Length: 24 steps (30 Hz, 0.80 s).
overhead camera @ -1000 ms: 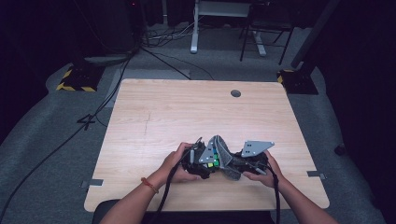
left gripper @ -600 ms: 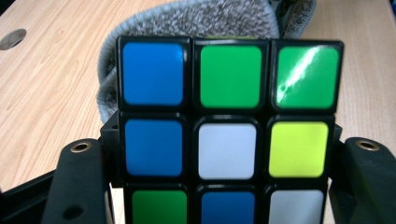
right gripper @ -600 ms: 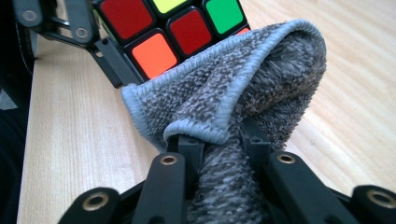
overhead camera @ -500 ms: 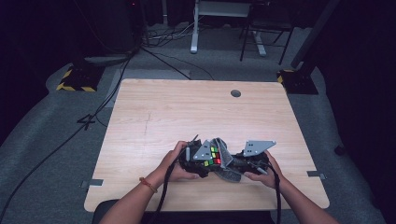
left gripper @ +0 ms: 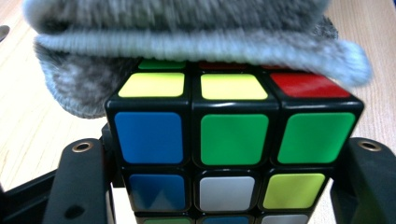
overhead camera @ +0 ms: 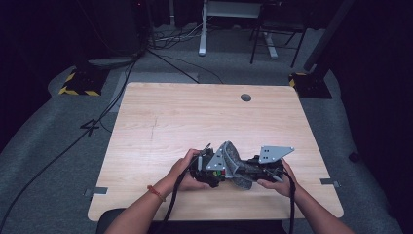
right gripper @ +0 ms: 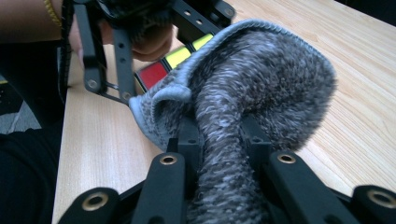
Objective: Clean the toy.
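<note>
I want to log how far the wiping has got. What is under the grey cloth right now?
The grey cloth lies over the top of the puzzle cube, which the left gripper clamps. Yellow and red top stickers show at its edge; the rest of that face is covered. The right gripper pinches the cloth.

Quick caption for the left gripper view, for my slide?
Left hand-held gripper clamps a scrambled puzzle cube while a grey fuzzy cloth drapes its top.

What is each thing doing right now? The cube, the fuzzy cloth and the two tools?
Cube: scrambled, gripped between the left tool's jaws, top partly under the cloth.
Cloth: grey, fuzzy, bunched, pinched by the right tool, draped over the cube.
Left tool: shut on the cube.
Right tool: shut on the cloth.
Table: bare wood.
</note>
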Tool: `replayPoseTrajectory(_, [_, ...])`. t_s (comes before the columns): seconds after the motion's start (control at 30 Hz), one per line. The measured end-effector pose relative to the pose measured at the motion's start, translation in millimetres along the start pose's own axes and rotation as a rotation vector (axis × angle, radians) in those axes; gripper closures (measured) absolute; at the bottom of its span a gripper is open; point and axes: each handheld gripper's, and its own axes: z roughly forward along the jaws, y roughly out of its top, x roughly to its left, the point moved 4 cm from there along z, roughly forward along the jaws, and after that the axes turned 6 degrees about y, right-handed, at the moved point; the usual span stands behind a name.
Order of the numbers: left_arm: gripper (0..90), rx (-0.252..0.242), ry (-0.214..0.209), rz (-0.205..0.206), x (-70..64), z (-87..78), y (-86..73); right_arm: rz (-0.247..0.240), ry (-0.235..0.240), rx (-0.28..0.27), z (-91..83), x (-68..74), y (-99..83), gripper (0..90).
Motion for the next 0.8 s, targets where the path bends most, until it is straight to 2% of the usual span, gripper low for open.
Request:
replayPoseTrajectory(0.13, [32.8,0.001,0.009,-0.001,-0.6,0.5,0.0,0.005,0.012,-0.008,0.2,-0.2,-0.9,75.1])
replayPoseTrajectory(0.23, [33.0,0.012,0.027,0.006,-0.5,0.3,0.4,-0.003,-0.008,0.011,2.0,-0.5,-0.7,75.0])
replayPoseTrajectory(0.33, [33.1,0.003,0.021,-0.013,1.3,-0.6,-0.1,0.001,-0.027,0.028,4.0,-2.4,-2.0,75.0])
replayPoseTrajectory(0.43, [33.0,0.015,0.029,0.0,0.3,1.2,0.4,0.001,-0.008,0.004,3.5,-1.1,0.1,75.0])
replayPoseTrajectory(0.53, [32.8,0.033,0.028,0.013,-0.3,4.5,0.1,-0.012,-0.01,0.01,6.3,2.4,2.3,74.9])
replayPoseTrajectory(0.67, [32.9,0.033,0.029,0.017,-1.2,3.7,0.5,-0.02,-0.001,0.003,6.1,5.9,4.3,74.9])
replayPoseTrajectory(0.8, [33.1,0.032,0.037,0.016,-0.6,2.5,0.5,-0.014,-0.034,0.017,3.8,1.1,2.9,74.9])
